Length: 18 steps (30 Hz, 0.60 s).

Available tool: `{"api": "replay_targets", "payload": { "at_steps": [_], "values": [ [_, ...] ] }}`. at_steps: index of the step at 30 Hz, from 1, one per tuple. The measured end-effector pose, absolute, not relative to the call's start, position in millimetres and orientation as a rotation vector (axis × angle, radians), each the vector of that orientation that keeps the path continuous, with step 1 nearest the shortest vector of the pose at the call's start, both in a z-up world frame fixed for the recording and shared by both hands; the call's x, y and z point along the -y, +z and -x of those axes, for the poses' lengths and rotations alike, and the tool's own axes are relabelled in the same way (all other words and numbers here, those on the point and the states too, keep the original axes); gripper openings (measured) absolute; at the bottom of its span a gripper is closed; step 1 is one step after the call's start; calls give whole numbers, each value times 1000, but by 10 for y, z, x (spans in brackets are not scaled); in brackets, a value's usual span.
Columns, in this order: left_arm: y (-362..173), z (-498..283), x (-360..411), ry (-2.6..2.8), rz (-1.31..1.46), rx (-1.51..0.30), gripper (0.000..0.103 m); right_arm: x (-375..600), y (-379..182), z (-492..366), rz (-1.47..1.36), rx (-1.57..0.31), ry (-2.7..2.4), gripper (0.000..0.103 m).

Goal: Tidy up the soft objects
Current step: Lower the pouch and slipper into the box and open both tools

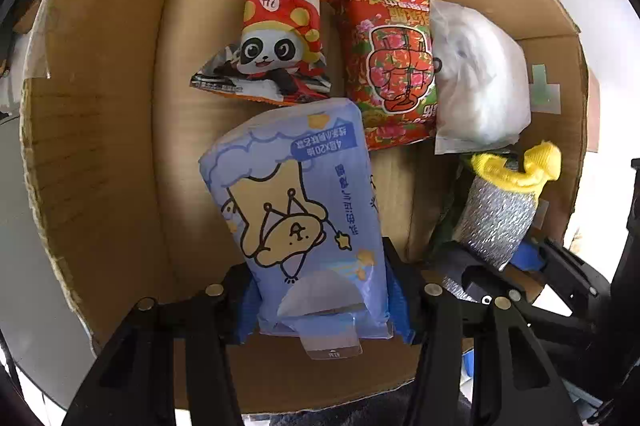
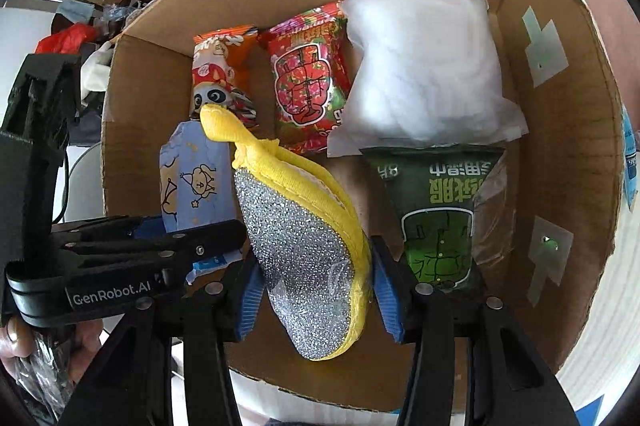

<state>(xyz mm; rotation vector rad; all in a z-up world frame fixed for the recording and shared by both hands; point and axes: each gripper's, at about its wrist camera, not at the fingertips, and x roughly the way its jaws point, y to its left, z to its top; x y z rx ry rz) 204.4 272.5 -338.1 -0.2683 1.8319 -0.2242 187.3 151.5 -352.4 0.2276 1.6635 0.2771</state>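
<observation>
Left gripper (image 1: 324, 306) pinching the blue tissue pack (image 1: 296, 210) across its lower end, blue pads pressing in on both long edges, holding it over the floor of the cardboard box (image 1: 92, 130); right gripper (image 2: 316, 290) clamping the silver scouring mitt (image 2: 304, 246) at its wide lower part, yellow trim bulging just beside one pad. Handling both as light and yielding: pack looking like film over soft tissue, slick on the outside and likely squashing rather than resisting (gripping across the narrow width, near an end, seeming sensible for setting it flat); mitt looking floppy, its yellow cuff (image 2: 224, 126) drooping toward the panda snack bag (image 2: 222, 82), rough glitter surface probably giving good friction. Already lying along the far wall: panda bag, red floral packet (image 2: 308, 82), white padded bag (image 2: 424, 66), side by side and touching. Green packet (image 2: 440, 218) resting just beside the mitt, against the white bag's near edge. Judging the open floor between blue pack and green packet as the likely spot for the mitt
</observation>
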Motion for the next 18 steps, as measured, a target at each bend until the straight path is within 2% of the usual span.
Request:
{"api": "replay_targets", "payload": {
  "at_steps": [2,4,6,11,17,18],
  "values": [
    [-3429,-2072,-2763,-223,295,-1842,51,-1500,-3523,-1910,-235,-1673,274,61],
    [-3394,-2062,-2761,-222,273,-1836,59,-1450,-3513,-1944,-245,-1669,265,73],
    [-3316,-2045,-2757,-221,247,-1810,71,-1427,-3483,-1985,-244,-1663,258,78],
    [-3132,-2000,-2798,-205,215,-1777,91,-1394,-3363,-1977,-223,-1659,245,79],
    [-2840,-1846,-2837,-185,215,-1719,93,-1379,-3182,-1899,-167,-1630,231,91],
    [-2805,-1840,-2849,-174,210,-1703,93,-1384,-3146,-1877,-144,-1620,222,97]
  ]
}}
